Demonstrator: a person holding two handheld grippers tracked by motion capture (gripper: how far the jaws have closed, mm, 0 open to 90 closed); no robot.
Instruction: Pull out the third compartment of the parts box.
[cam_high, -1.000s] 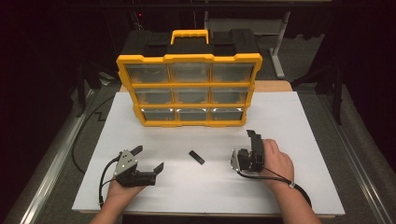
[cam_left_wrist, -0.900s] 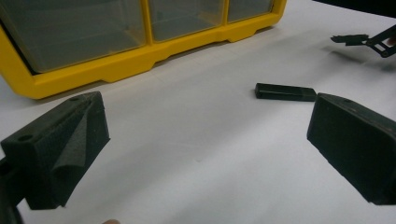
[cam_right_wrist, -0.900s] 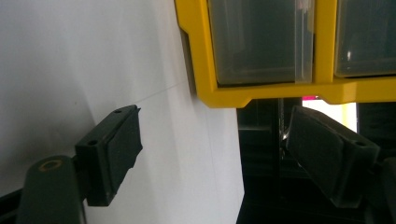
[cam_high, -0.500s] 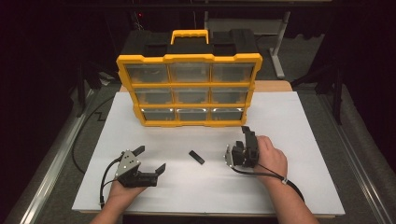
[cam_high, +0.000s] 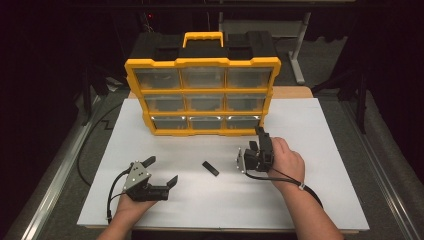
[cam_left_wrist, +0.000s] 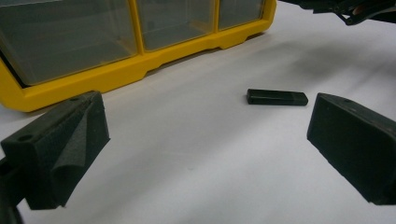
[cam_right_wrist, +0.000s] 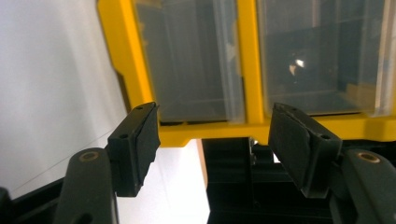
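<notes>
Right tool (cam_high: 260, 134), jaws part-open, empty and just narrowing, noses at the lower right drawer (cam_high: 243, 122) of the yellow organiser (cam_high: 202, 62); left tool (cam_high: 161, 171), jaws apart, flanks the black stick (cam_high: 210, 168) lying diagonally on the bench (cam_high: 320, 150) between both hands.

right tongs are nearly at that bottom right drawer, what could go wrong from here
1. The right tongs, jaws open and just closing with nothing between them, point at the yellow drawer cabinet's lower right corner. They could pinch the frame instead of a drawer front.
2. The cabinet stands free on the white table, so a pull may drag or tip it; the left tongs sit far off and cannot brace it.
3. The small black stick lies loose, easily knocked away.
</notes>
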